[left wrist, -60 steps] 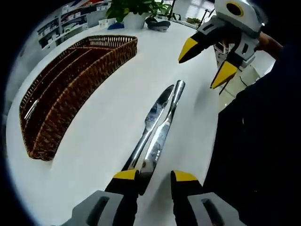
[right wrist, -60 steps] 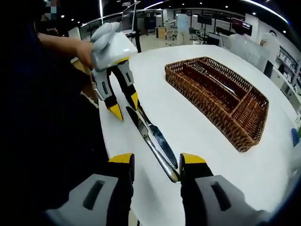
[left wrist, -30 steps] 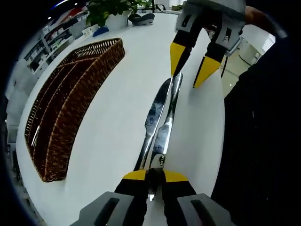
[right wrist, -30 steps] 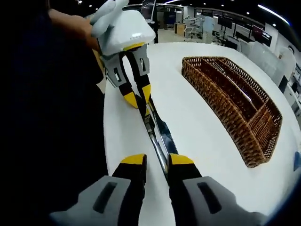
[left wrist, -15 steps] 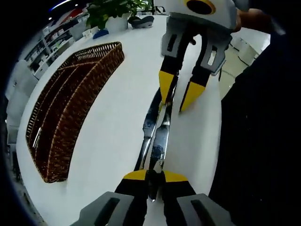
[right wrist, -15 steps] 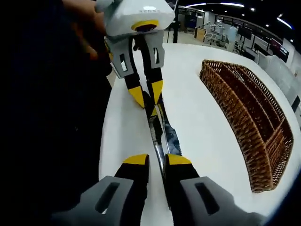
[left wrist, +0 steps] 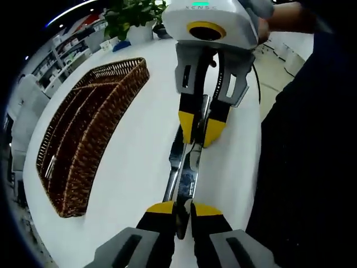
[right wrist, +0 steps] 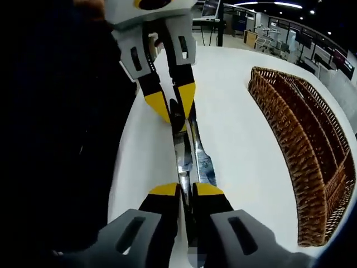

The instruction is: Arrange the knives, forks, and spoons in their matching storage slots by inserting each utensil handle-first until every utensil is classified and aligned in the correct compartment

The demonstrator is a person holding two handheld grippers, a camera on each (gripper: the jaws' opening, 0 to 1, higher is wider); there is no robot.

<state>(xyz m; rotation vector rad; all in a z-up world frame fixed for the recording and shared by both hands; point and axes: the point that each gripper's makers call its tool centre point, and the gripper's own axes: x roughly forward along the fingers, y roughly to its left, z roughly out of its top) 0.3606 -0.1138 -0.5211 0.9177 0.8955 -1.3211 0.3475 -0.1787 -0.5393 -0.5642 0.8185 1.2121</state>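
Two steel table knives (left wrist: pixel 177 159) (right wrist: pixel 203 159) lie side by side on the white table, pointing opposite ways. My left gripper (left wrist: pixel 181 209) is shut on the near end of a knife (left wrist: pixel 192 167). It enters the right gripper view from the top as the left gripper (right wrist: pixel 174 103), clamped on the far end there. My right gripper (right wrist: pixel 187 191) is shut on a knife (right wrist: pixel 182 153) at the bottom of its view. In the left gripper view this right gripper (left wrist: pixel 199 127) pinches the far end of the pair. I cannot tell whether both grip the same knife.
A brown wicker cutlery basket (left wrist: pixel 83 128) (right wrist: pixel 312 145) with long compartments lies on the table (left wrist: pixel 139 167) beside the knives, and a metal utensil (left wrist: pixel 50 164) lies in one slot. A potted plant (left wrist: pixel 134 14) stands at the far end. A person in dark clothes stands along the table edge.
My left gripper closed on the near knife end. The right gripper came down over the far end and shut there. The two grippers now face each other more closely.
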